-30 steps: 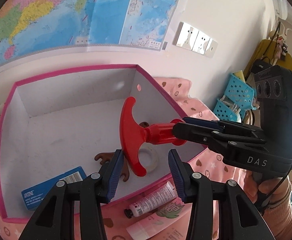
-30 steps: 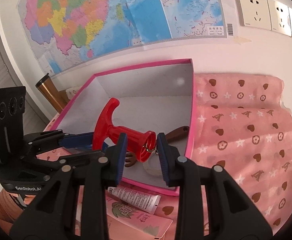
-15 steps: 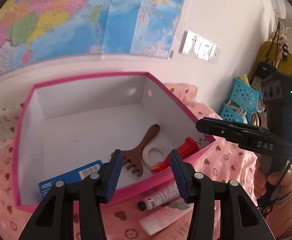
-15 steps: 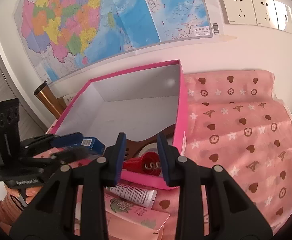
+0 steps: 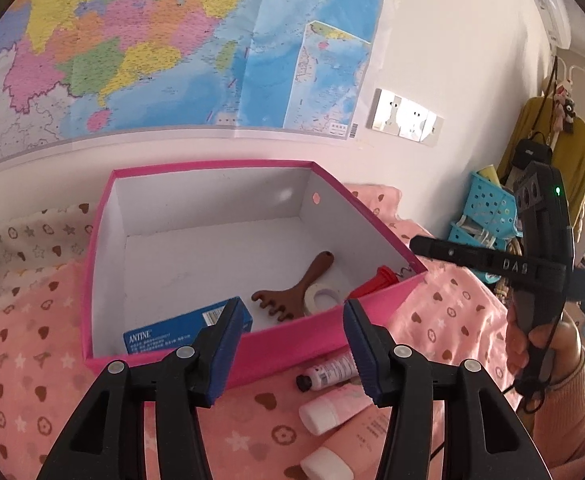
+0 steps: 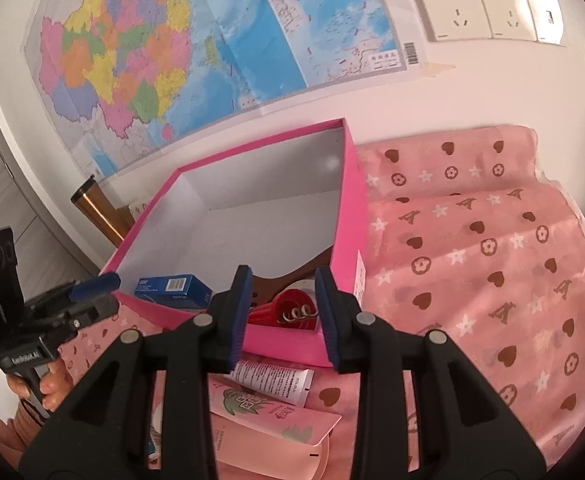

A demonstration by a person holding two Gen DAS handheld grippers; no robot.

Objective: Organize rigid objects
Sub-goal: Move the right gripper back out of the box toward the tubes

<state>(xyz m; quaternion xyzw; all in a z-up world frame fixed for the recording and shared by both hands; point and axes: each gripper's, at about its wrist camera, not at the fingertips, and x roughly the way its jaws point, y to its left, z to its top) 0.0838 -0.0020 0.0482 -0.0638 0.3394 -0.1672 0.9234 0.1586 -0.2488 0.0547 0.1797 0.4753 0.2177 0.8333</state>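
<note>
The pink box [image 5: 104,240] stands on the bedspread. A red corkscrew [image 5: 376,284] lies in its near right corner, beside a tape roll [image 5: 322,298] and a brown wooden rake [image 5: 288,296]. A blue carton [image 5: 172,332] rests at the near left of the box. My left gripper [image 5: 290,312] hovers before the box's front wall, its jaws opening with nothing between them. My right gripper [image 6: 283,280] is held above the near right corner, open and empty, with the corkscrew [image 6: 288,308] showing below it inside the box [image 6: 348,200].
A small black-capped tube [image 5: 332,370] and pink tubes [image 5: 344,408] lie on the bedspread in front of the box. A wall with a map and sockets [image 6: 488,12] rises behind it. Blue baskets [image 5: 488,208] stand at the far right, and a brass post [image 6: 96,212] at the left.
The red corkscrew was in my right gripper over the box; now it lies in the box's near right corner. Both grippers have drawn back from the box, and the left jaws have widened.
</note>
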